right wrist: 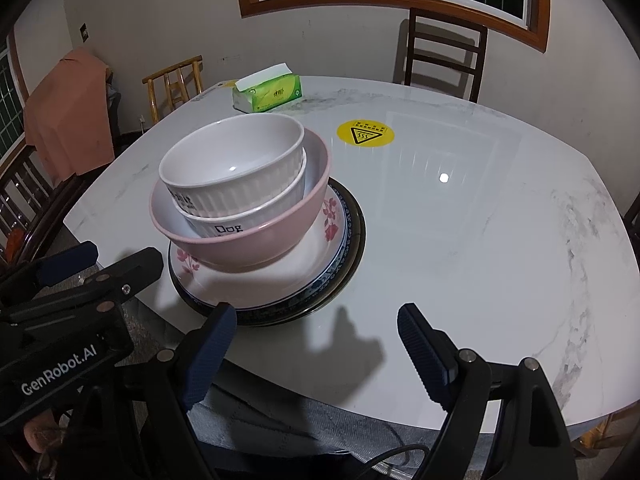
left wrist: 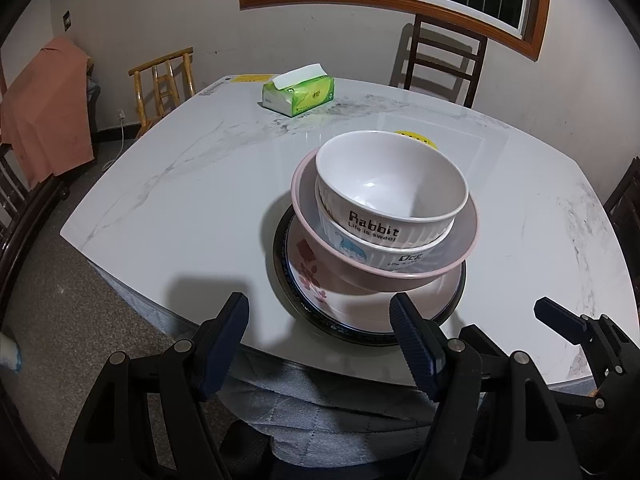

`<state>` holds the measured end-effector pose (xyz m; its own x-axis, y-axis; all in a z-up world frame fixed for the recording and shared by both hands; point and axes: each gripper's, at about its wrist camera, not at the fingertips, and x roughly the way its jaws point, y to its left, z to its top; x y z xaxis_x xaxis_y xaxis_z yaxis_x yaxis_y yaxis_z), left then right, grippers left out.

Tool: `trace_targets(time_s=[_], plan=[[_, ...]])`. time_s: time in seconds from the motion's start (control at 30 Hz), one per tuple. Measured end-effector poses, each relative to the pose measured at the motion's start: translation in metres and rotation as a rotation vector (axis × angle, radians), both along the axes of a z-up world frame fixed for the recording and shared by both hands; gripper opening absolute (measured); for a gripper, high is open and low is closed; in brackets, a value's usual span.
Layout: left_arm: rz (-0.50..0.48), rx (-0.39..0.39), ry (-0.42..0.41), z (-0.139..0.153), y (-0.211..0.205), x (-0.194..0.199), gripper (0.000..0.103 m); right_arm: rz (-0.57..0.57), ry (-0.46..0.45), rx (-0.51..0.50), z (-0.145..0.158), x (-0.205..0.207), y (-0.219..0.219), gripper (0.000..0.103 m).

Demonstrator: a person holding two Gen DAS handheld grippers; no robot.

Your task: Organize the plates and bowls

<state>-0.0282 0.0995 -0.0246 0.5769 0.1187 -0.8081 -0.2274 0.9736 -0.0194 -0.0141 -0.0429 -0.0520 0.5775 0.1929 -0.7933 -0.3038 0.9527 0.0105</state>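
Both tongs hang with their jaws apart and hold nothing: the left tongs [left wrist: 320,312] sit over the near edge of the tabletop [left wrist: 180,200], just before the stack, and the right tongs [right wrist: 316,322] sit over bare marble to the stack's right. At the bottom of the stack lies a dark-rimmed plate [left wrist: 280,264], then a blue-patterned plate [right wrist: 340,256], then a floral plate [left wrist: 312,276]; a pink bowl [left wrist: 360,276] stands on them, slightly tilted, with a white "Dog" bowl [right wrist: 240,224] nested in it and a white "Rabbit" bowl [left wrist: 384,188] on top. The stack stands close to the near edge, with open marble beyond and to the right. A tissue pack [left wrist: 300,94] rests near the far edge. Only the right view shows the yellow warning sticker [right wrist: 365,133] whole; from the left view the bowls hide most of it. The blue-patterned plate is hard to make out in the left view.
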Motion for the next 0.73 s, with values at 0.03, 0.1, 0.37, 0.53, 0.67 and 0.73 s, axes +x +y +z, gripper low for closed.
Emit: trace_targets(time_s=[0.03,0.1,0.37,0.53,0.67,0.73], plan=[[0.0,0.0,0.0,0.0,-0.0003,-0.0001,0.07,0.002,0.002,0.0,-0.0002,0.0,-0.0004,0.085],[-0.001,0.0,0.001,-0.0003,-0.0008,0.0009,0.07,-0.001,0.005,-0.004,-0.001,0.0007,-0.0008,0.085],[-0.006,-0.008,-0.001,-0.0018,-0.0018,0.0015,0.07,0.005,-0.001,-0.007,0.0005,0.0014,0.0007,0.085],[-0.01,-0.021,0.001,-0.0035,0.0008,0.0021,0.07,0.01,0.004,-0.006,-0.0003,0.0015,0.0023,0.085],[-0.017,-0.018,-0.002,-0.0036,0.0009,0.0013,0.07,0.011,0.003,-0.006,-0.0008,0.0033,0.0037,0.085],[-0.021,-0.027,-0.004,-0.0032,0.0016,0.0014,0.07,0.012,0.002,-0.005,-0.0006,0.0041,0.0046,0.085]])
